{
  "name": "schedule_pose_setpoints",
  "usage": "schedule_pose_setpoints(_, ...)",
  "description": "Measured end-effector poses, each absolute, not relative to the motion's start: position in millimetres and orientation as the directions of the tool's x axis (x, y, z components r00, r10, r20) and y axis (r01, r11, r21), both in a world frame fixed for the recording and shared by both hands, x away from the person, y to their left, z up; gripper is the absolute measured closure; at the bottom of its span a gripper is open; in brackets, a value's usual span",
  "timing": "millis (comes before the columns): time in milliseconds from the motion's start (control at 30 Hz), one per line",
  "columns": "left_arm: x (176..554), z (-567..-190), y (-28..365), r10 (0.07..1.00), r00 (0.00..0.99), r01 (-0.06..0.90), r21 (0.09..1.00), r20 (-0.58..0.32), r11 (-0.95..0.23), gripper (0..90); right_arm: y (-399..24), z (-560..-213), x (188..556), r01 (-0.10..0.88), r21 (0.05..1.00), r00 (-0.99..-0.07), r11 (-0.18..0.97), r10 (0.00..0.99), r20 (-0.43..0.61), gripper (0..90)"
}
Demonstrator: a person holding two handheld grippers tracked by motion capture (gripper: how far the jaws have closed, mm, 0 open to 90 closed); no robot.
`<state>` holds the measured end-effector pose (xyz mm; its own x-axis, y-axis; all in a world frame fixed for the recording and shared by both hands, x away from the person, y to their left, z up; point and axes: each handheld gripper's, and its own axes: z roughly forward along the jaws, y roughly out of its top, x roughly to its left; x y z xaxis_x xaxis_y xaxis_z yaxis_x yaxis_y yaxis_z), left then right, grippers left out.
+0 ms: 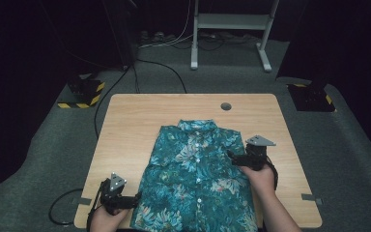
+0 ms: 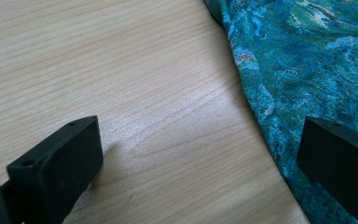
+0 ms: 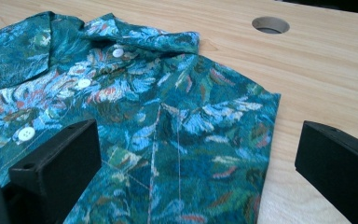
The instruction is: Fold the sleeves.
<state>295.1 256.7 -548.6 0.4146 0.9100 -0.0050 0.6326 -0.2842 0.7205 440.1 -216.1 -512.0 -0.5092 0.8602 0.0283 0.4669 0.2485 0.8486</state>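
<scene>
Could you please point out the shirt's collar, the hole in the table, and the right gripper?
collar (image 3: 135, 35): right gripper view, folded edge of collar.
hole (image 3: 270, 24): right gripper view, its middle.
right gripper (image 1: 235, 159): high view, midway between its fingertips.

Gaping tool (image 2: 200, 158) straddling shirt (image 2: 307, 70) edge

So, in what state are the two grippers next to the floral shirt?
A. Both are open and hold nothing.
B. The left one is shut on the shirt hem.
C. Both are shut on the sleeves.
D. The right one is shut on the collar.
A: the left gripper has its fingers spread over bare table beside the shirt, and the right gripper has its fingers spread over the shirt's edge, gripping nothing.
</scene>
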Motion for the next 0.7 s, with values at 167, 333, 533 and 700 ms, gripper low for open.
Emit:
schedule_pose_setpoints(167, 295, -549, 257, 0.91, 0.414, 0.633, 0.721, -0.005, -0.284, 0.5, -221, -514, 433, 0.465, 0.848, -0.511, 0.255, 0.86, 0.022, 0.0)
schedule_pose_setpoints(333, 295, -549, 257, 0.91, 0.414, 0.633, 0.72, -0.005, -0.284, 0.4, -227, -515, 425, 0.466, 0.846, -0.51, 0.258, 0.86, 0.019, 0.0)
schedule_pose_setpoints(533, 295, -549, 257, 0.91, 0.414, 0.633, 0.72, -0.005, -0.284, 0.4, -235, -518, 415, 0.462, 0.847, -0.509, 0.264, 0.861, 0.01, 0.0)
schedule_pose_setpoints(700, 295, -549, 257, 0.911, 0.413, 0.633, 0.72, -0.005, -0.284, 0.4, -243, -520, 407, 0.466, 0.848, -0.497, 0.252, 0.867, 0.016, 0.0)
